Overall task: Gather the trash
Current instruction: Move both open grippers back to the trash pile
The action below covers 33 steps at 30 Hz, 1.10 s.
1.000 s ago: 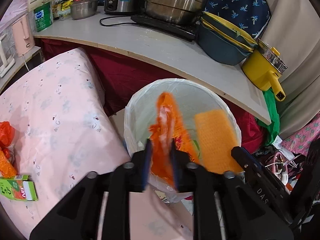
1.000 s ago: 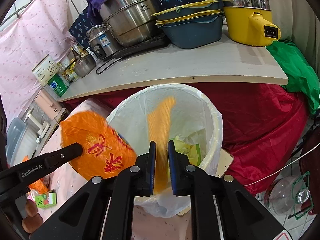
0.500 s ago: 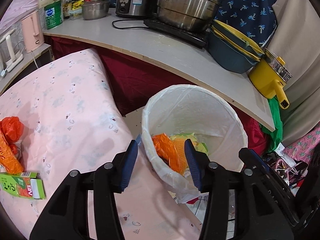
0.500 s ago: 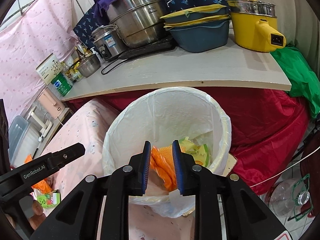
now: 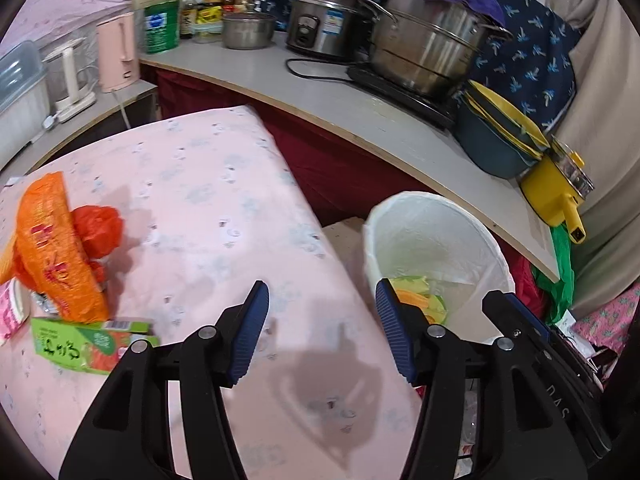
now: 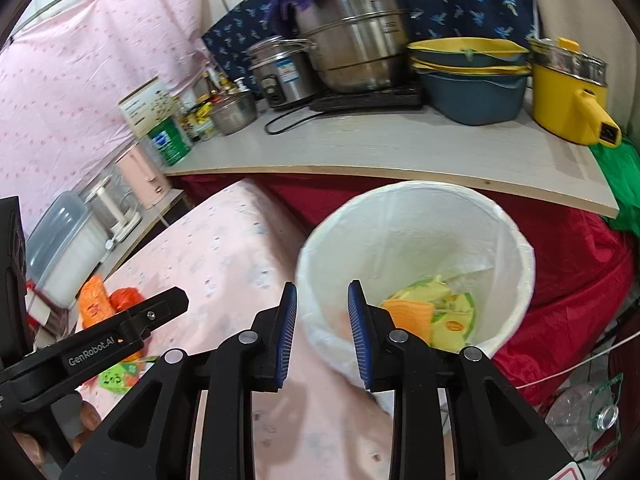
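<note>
A white-lined trash bin stands beside the pink-covered table and holds orange and yellow-green wrappers. My left gripper hangs over the table's corner, jaws opening, nothing between them. My right gripper is over the bin's near rim, jaws also opening and empty. On the table's left lie an orange snack bag, a red plastic bag and a green carton.
A grey counter behind the bin carries steel pots, a rice cooker, blue-yellow basins and a yellow electric pot. A pink kettle stands at left. A clear plastic bottle lies on the floor at right.
Both grippers let go of their orange wrappers, which dropped into the bin. Both then drew back and leftward over the table, jaws widening.
</note>
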Available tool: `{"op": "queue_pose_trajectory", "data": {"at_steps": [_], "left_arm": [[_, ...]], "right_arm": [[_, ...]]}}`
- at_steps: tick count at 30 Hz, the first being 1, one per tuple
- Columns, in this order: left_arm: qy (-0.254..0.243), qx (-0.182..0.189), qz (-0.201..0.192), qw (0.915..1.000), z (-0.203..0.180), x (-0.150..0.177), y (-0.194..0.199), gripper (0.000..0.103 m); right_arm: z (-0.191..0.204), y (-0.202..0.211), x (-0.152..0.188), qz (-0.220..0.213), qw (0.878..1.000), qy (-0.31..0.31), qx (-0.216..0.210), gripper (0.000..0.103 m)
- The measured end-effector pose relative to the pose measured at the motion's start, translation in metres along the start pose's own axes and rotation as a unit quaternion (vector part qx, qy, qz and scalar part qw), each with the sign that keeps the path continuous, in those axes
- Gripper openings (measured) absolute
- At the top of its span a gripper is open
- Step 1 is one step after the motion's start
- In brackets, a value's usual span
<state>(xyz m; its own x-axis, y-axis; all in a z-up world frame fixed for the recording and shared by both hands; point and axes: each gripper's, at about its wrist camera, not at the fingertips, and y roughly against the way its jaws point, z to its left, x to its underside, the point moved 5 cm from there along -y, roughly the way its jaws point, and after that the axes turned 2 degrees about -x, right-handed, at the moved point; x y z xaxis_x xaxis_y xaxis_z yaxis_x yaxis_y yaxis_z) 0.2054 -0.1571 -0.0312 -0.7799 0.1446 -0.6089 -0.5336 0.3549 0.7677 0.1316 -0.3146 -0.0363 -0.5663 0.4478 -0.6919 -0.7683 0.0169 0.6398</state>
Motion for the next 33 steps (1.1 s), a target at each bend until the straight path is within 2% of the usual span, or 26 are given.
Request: {"op": "queue_pose_trajectory", "data": {"at_steps": [11, 15, 26, 33], "left_arm": [[0.056, -0.055, -0.019, 0.9967, 0.095, 0.013, 0.039, 0.054], [0.078, -0.086, -0.023, 0.993, 0.132, 0.02, 0.053, 0.066], [0.137, -0.163, -0.024, 0.9767, 0.23, 0.046, 0.08, 0.071], [0.159, -0.198, -0.028, 0.9669, 0.275, 0.06, 0.093, 0.087]], "right_arm": [[0.091, -0.003, 0.019, 0.019, 0.997, 0.066, -0.043, 0.032], [0.126, -0.007, 0.03, 0.029, 0.994, 0.092, -0.059, 0.033], [0.208, -0.024, 0.065, 0.061, 0.982, 0.152, -0.096, 0.036], [0.247, -0.037, 0.087, 0.08, 0.974, 0.179, -0.11, 0.04]]}}
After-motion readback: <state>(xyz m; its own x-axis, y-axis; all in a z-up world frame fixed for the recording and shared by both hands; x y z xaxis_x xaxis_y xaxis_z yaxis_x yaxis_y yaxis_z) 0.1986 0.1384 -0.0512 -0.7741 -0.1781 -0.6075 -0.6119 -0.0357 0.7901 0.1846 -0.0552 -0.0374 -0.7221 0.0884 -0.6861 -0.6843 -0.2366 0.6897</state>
